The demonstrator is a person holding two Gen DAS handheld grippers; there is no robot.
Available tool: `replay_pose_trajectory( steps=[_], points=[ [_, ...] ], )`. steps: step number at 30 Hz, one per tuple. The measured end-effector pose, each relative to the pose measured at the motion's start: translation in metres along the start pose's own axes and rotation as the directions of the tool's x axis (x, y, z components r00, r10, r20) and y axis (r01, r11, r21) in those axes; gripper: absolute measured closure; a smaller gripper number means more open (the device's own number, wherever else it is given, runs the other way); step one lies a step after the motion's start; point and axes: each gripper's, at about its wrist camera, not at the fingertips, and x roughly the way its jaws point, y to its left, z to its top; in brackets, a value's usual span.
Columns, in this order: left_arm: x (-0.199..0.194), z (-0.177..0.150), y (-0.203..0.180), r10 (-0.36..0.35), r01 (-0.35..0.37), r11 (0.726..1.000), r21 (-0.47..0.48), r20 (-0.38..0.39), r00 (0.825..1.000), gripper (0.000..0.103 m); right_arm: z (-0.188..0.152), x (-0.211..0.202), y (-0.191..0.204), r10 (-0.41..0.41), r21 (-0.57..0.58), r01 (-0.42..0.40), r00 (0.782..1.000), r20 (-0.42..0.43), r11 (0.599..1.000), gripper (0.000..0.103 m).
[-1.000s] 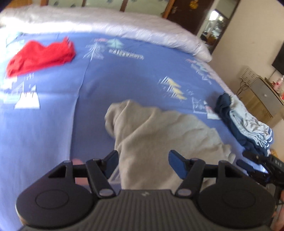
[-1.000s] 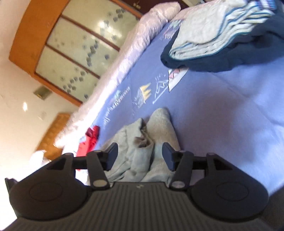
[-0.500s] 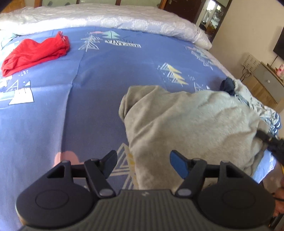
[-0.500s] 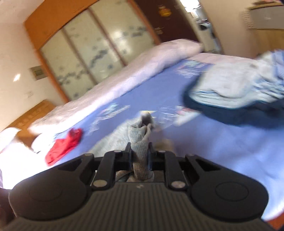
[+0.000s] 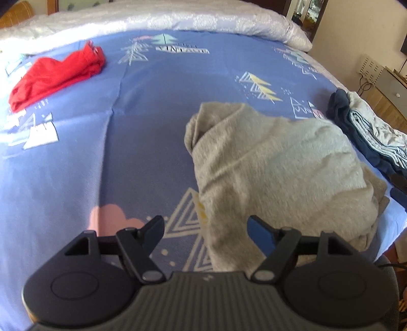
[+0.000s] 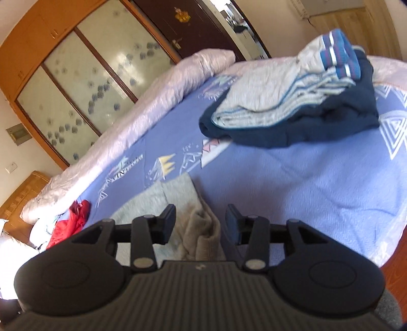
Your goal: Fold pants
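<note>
Grey pants (image 5: 277, 163) lay bunched on the blue bed sheet (image 5: 142, 142) in front of both grippers, neither one gripping them.

Black-jawed, the left gripper (image 5: 206, 229) stood wide apart after just opening further, its near edge of the pants showing between the jaws with neither pad pressing on the cloth. The right gripper (image 6: 201, 221) had just been opening too, and a fold of the pants (image 6: 201, 226) sat loose between its jaws, free of both pads. Beyond the pants, to the right, a stack of folded clothes (image 6: 292, 101) rested on the sheet, dark blue at the bottom and pale grey on top. Far to the left lay a red garment (image 5: 56, 73), well apart from the pants. A white quilt (image 5: 178, 17) ran along the far edge of the bed.
</note>
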Motion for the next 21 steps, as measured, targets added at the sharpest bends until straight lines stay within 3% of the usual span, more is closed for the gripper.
replay_pose_trajectory(
  steps=[4, 7, 9, 11, 12, 14, 16, 18, 19, 21],
  points=[
    [-0.001, 0.024, 0.011, 0.034, -0.034, 0.999, -0.01, 0.026, 0.999, 0.028, -0.007, 0.003, 0.027, 0.079, -0.086, -0.081, 0.996, -0.033, 0.993, 0.057],
    [0.007, 0.056, 0.03, -0.012, 0.013, 0.998, -0.059, 0.024, 1.0, 0.03, -0.014, 0.009, 0.063, 0.189, -0.216, -0.207, 0.977, -0.098, 0.954, 0.057],
    [0.019, 0.074, 0.042, -0.063, 0.061, 0.993, -0.102, -0.022, 0.998, 0.035, -0.024, 0.017, 0.096, 0.275, -0.328, -0.326, 0.942, -0.194, 0.887, 0.057],
    [0.033, 0.088, 0.05, -0.143, 0.132, 0.98, -0.148, -0.065, 0.988, 0.042, -0.043, 0.03, 0.129, 0.317, -0.435, -0.455, 0.88, -0.354, 0.777, 0.057],
    [0.041, 0.092, 0.052, -0.168, 0.153, 0.974, -0.165, -0.084, 0.982, 0.042, -0.056, 0.034, 0.142, 0.315, -0.489, -0.493, 0.859, -0.403, 0.72, 0.057],
    [0.055, 0.097, 0.053, -0.185, 0.164, 0.97, -0.181, -0.109, 0.977, 0.042, -0.083, 0.042, 0.164, 0.29, -0.588, -0.539, 0.835, -0.468, 0.602, 0.057],
    [0.068, 0.1, 0.053, -0.18, 0.155, 0.969, -0.191, -0.127, 0.975, 0.042, -0.103, 0.051, 0.177, 0.261, -0.648, -0.566, 0.82, -0.51, 0.511, 0.058],
    [0.078, 0.102, 0.055, -0.19, 0.16, 0.965, -0.207, -0.134, 0.973, 0.044, -0.118, 0.065, 0.184, 0.233, -0.677, -0.583, 0.808, -0.541, 0.449, 0.058],
    [0.083, 0.103, 0.057, -0.203, 0.17, 0.961, -0.22, -0.137, 0.97, 0.052, -0.123, 0.073, 0.186, 0.216, -0.682, -0.587, 0.804, -0.554, 0.436, 0.06],
    [0.09, 0.104, 0.061, -0.238, 0.199, 0.949, -0.246, -0.14, 0.961, 0.068, -0.131, 0.084, 0.185, 0.165, -0.685, -0.579, 0.803, -0.573, 0.442, 0.091]
  ],
)
